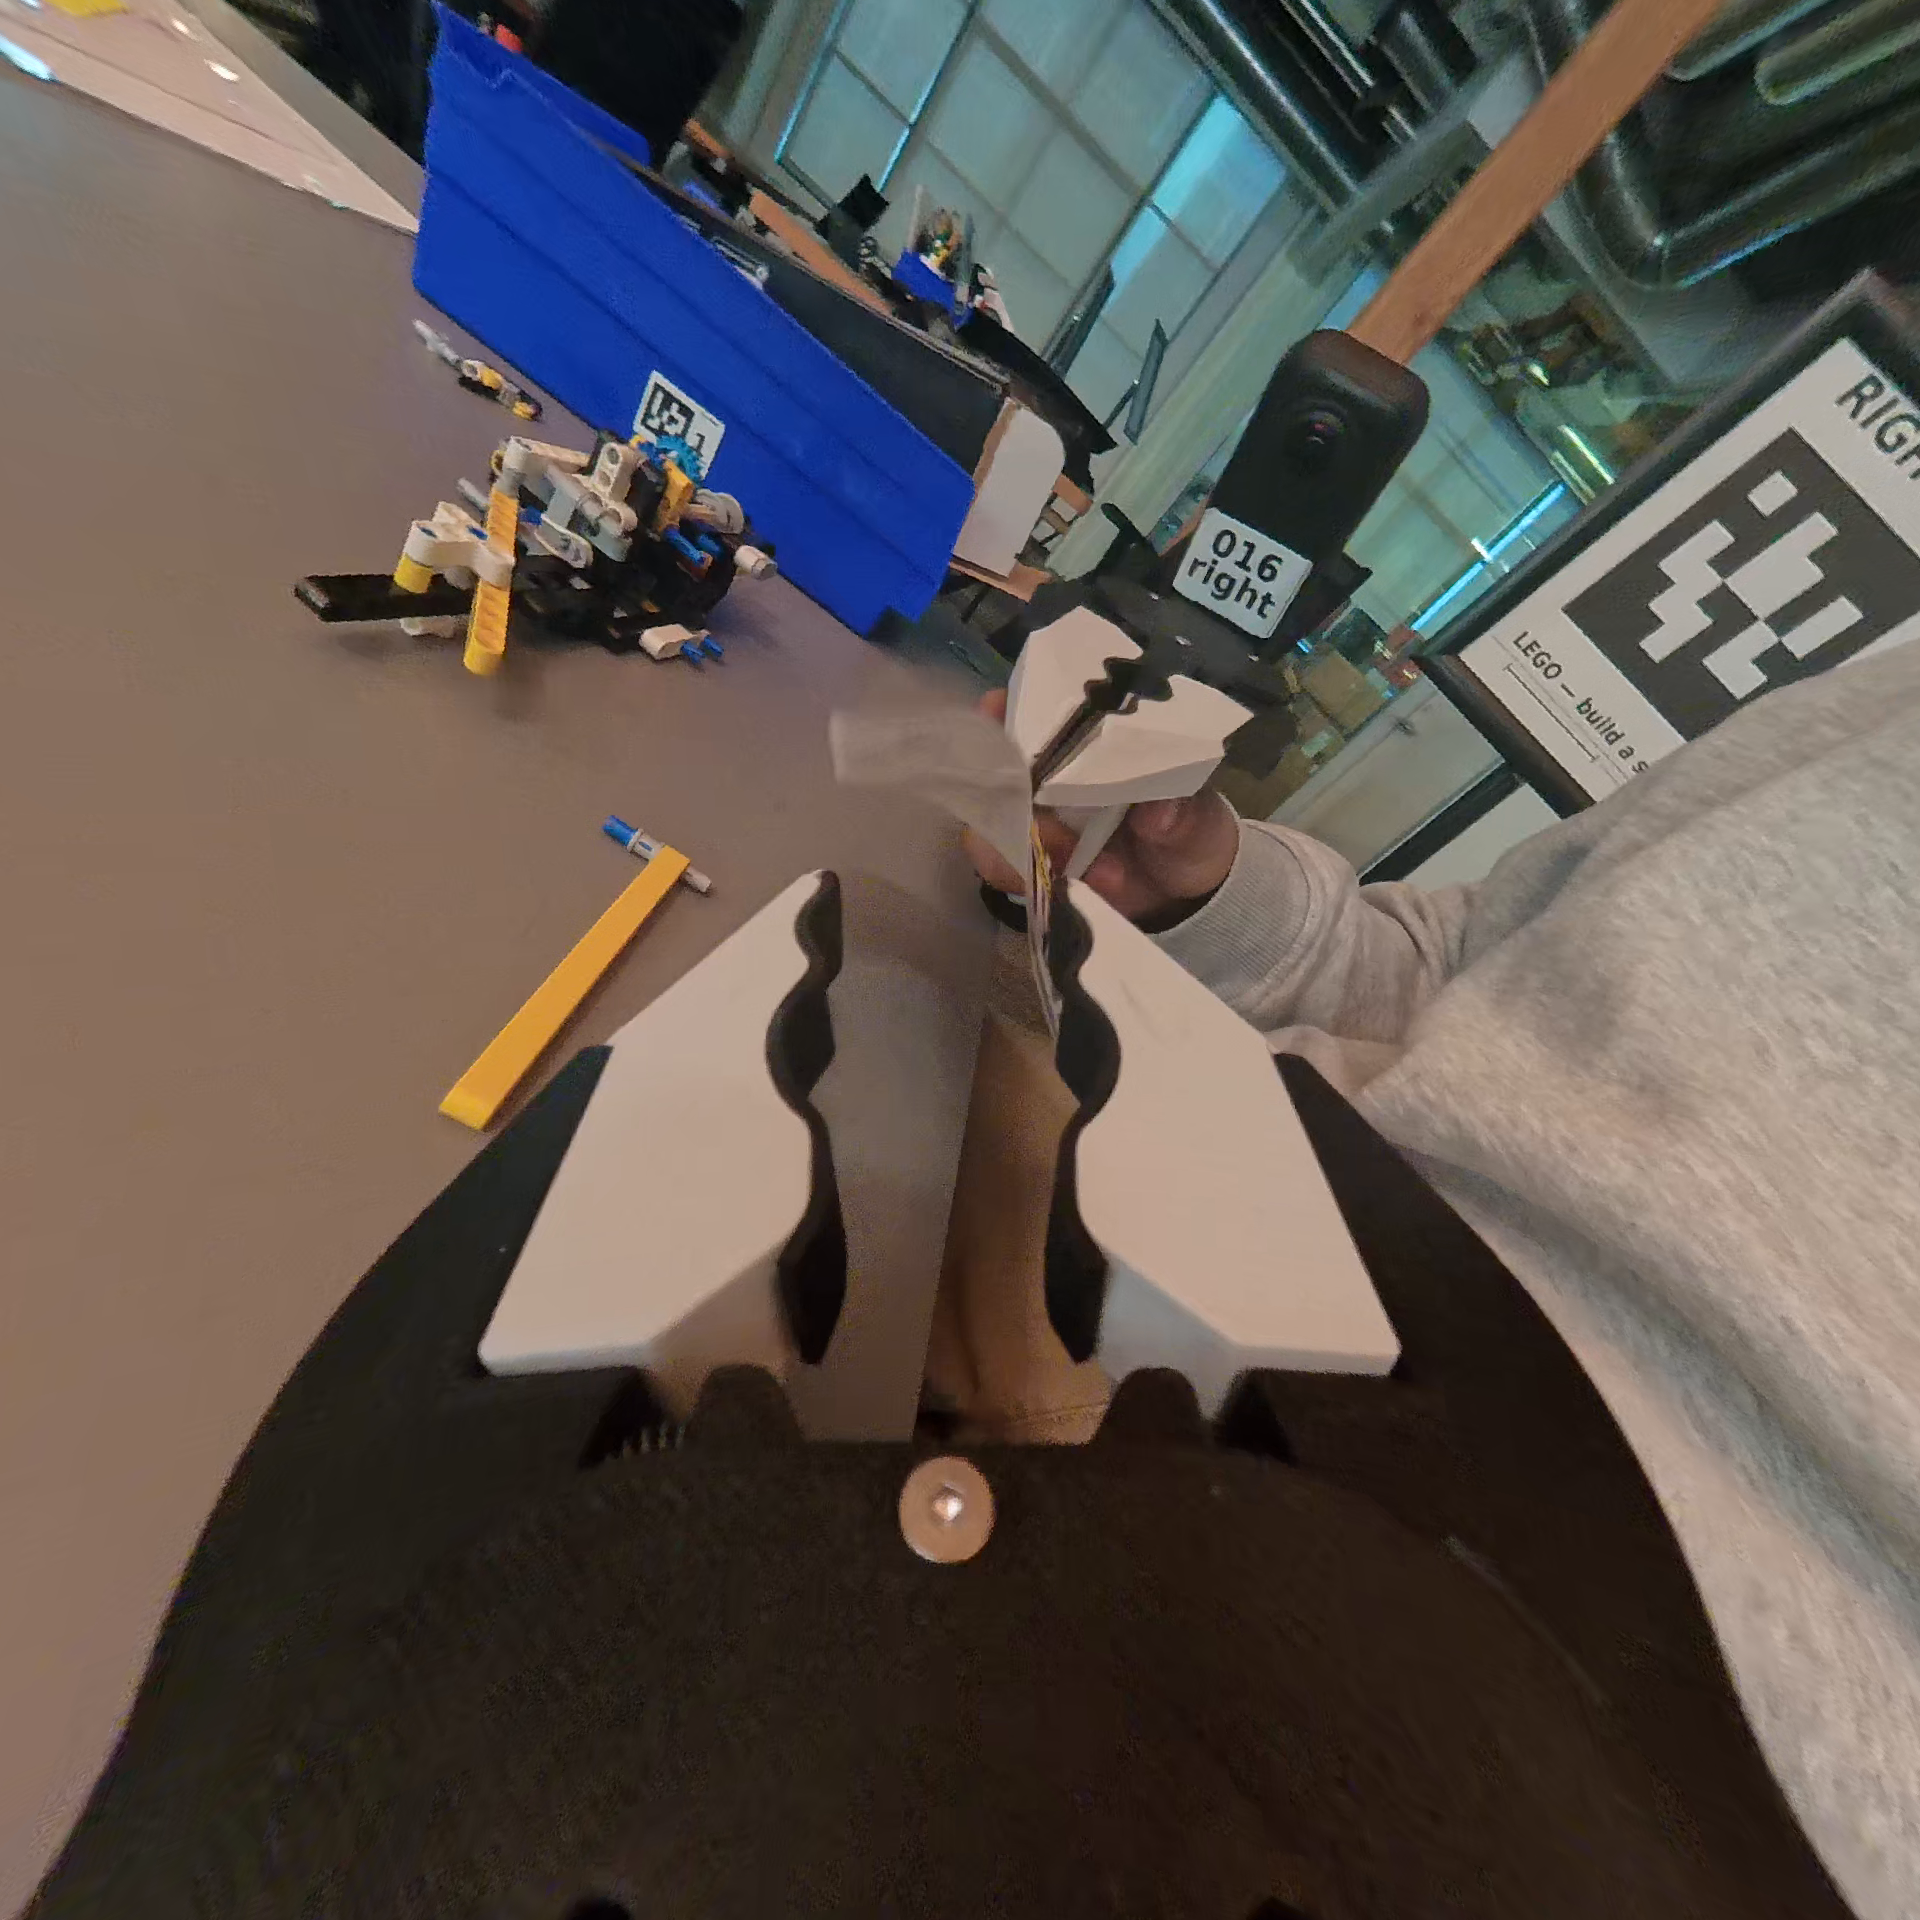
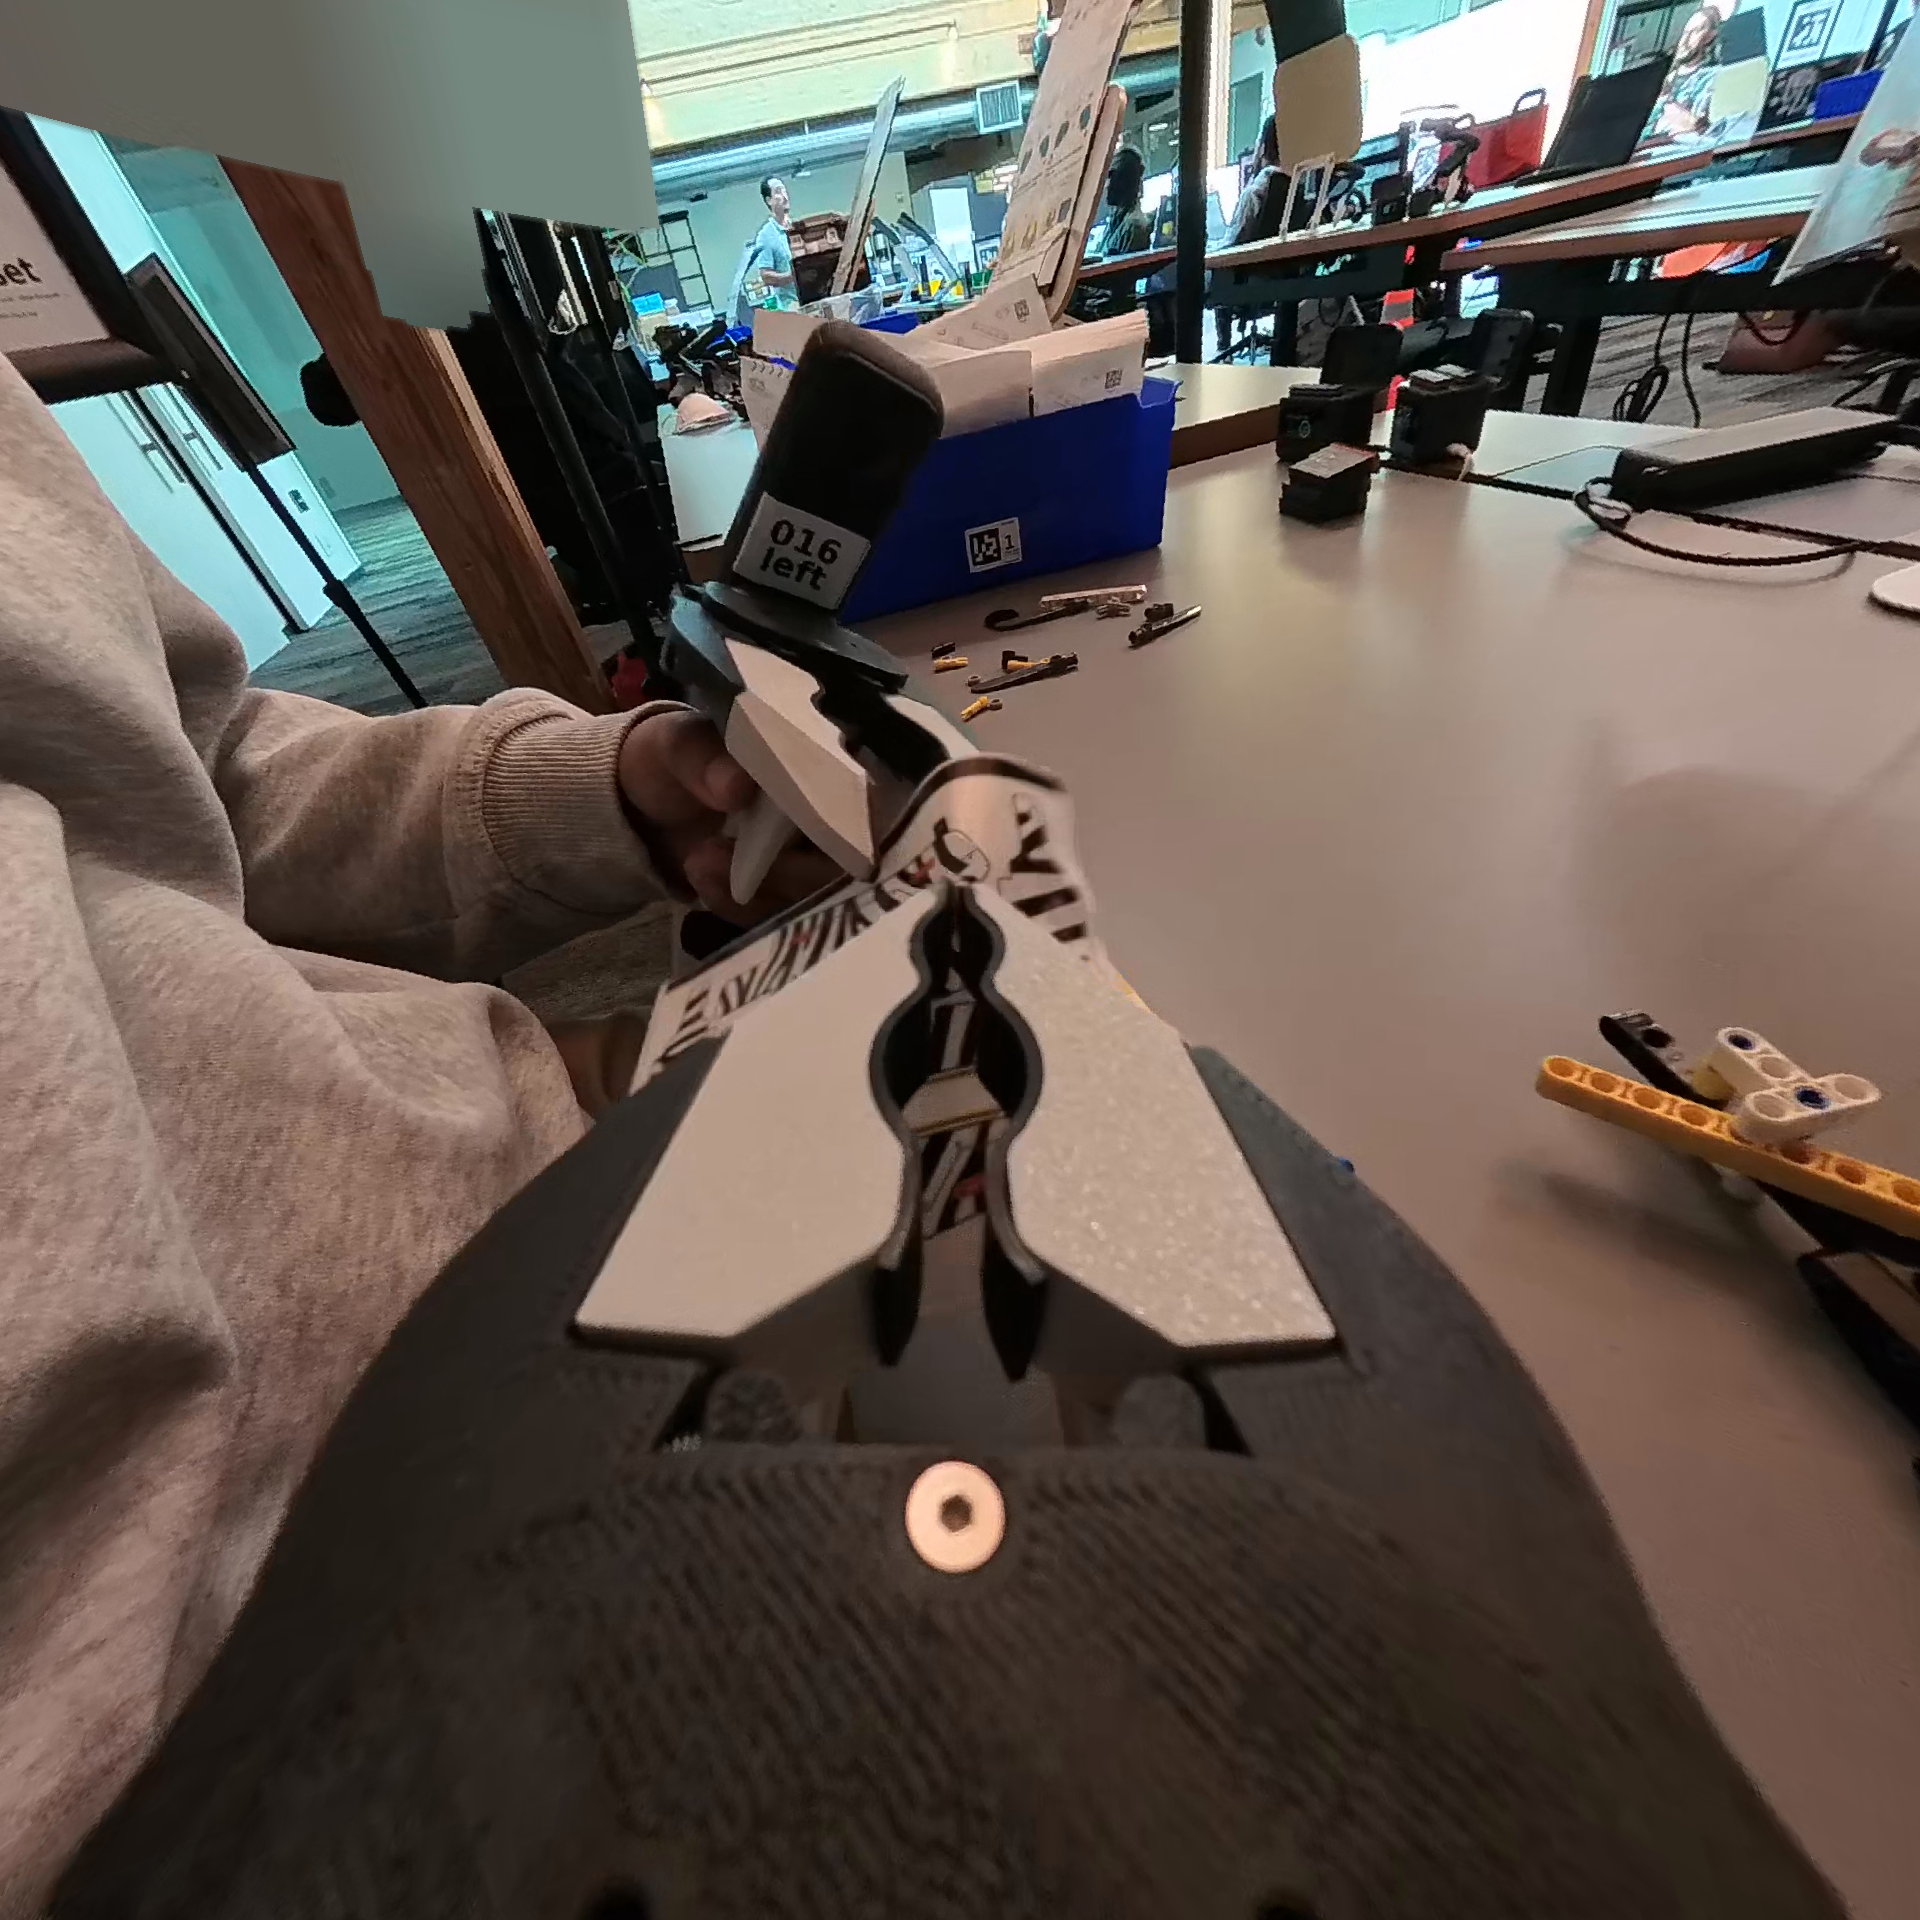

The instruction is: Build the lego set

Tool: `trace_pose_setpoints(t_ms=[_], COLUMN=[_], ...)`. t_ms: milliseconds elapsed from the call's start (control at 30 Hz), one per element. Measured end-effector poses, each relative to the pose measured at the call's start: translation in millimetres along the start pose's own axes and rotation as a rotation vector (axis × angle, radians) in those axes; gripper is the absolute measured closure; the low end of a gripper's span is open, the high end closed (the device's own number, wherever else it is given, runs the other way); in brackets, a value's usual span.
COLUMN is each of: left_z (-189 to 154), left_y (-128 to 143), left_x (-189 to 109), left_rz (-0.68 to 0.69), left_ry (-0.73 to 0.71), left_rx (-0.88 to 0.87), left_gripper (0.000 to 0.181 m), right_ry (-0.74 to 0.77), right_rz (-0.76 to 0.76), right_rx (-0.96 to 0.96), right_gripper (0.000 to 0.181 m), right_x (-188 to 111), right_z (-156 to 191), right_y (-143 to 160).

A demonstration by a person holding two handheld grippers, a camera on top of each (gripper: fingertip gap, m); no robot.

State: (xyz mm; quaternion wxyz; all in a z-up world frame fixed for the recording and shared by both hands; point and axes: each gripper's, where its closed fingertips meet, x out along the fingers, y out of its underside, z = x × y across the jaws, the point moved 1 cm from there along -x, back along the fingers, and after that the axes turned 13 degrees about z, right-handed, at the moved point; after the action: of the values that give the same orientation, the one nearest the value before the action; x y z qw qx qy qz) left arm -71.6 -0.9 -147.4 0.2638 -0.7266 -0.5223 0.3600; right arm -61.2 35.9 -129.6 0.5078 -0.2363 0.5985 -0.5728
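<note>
My right gripper point(image 2: 951, 899) is shut on a black-and-white printed sticker sheet point(image 2: 997, 831) and holds it above the table's near edge. In the left wrist view the right gripper point(image 1: 1044, 774) shows farther off with the curled sheet point(image 1: 935, 758) in it. My left gripper point(image 1: 951, 894) is open; the sheet's lower edge hangs against its right finger. In the right wrist view the left gripper point(image 2: 873, 842) has its tip at the sheet. The partly built lego model point(image 1: 582, 540) stands on the grey table; part of it also shows at the right edge of the right wrist view point(image 2: 1766, 1112). A yellow beam point(image 1: 566, 997) with a blue pin lies nearer.
A blue bin point(image 1: 675, 301) stands behind the model and also shows in the right wrist view point(image 2: 1018, 488). Small loose parts point(image 2: 1039, 644) lie in front of it. A black power brick with cables point(image 2: 1745, 468) is at the far right. A marker sign board point(image 1: 1714, 582) stands beside the grey-sleeved person. Only a small space, under 4 cm, lies between the two pairs of fingers. The partly built lego model point(image 1: 582, 540) is about equally far from each gripper, around 20 cm.
</note>
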Motion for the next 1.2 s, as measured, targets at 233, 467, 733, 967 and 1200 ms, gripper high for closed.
trace_pose_setpoints(t_ms=[233,467,733,967,1200], left_z=[-10,-17,0,6,8], left_y=[6,-1,-2,-3,-2], left_x=[8,13,9,5,6], left_rz=[0.042,-0.036,-0.063,-0.073,-0.064], left_ry=[0.122,0.225,0.136,0.114,0.102], left_rx=[-0.081,-0.198,-0.249,-0.257,-0.263], left_gripper=[0.138,0.167,0.181,0.181,0.181], right_ry=[0.011,0.056,0.037,0.036,0.072], right_rz=[-0.002,0.102,0.144,0.154,0.125], right_rx=[-0.017,-0.131,-0.194,-0.206,-0.212], right_gripper=[0.181,0.181,0.181,0.181,0.162], right_x=[0,13,16,17,13], right_z=[0,7,16,16,10], right_y=[0,12,17,19,15])
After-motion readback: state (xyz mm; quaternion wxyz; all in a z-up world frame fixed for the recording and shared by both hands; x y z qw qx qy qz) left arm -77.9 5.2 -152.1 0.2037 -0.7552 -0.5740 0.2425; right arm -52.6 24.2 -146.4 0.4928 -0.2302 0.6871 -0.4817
